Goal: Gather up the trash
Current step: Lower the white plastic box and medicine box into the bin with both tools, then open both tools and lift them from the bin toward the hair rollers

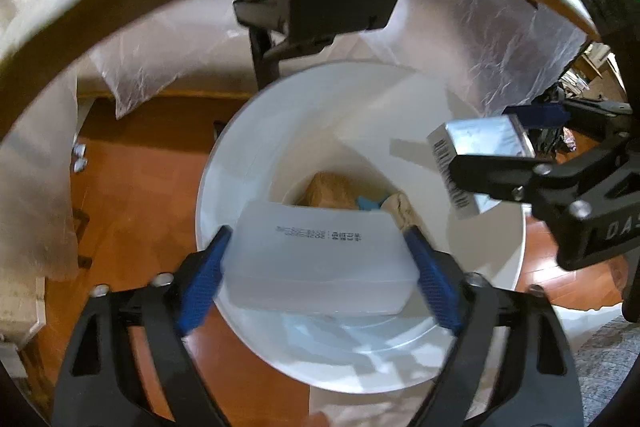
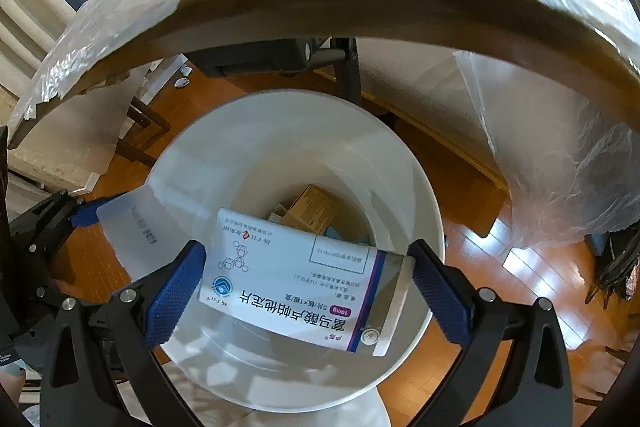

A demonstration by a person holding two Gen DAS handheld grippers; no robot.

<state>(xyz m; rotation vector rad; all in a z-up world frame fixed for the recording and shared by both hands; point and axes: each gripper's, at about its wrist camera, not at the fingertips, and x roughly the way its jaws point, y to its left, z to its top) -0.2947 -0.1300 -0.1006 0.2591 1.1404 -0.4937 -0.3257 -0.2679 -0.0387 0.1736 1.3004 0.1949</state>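
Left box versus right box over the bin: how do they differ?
The left box is plain white with one small printed line; the right box has bold purple-striped printing. The left box looks level between its pads, the right box tilted. Both are gripped above the white bin.

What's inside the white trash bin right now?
At the bottom of the white bin lie a brown cardboard box and something blue. The rest is covered by the medicine box and translucent container held above.

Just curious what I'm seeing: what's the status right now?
Left gripper shut on translucent plastic box. Right gripper shut on medicine carton. Both above white trash bin. Nothing blocking.
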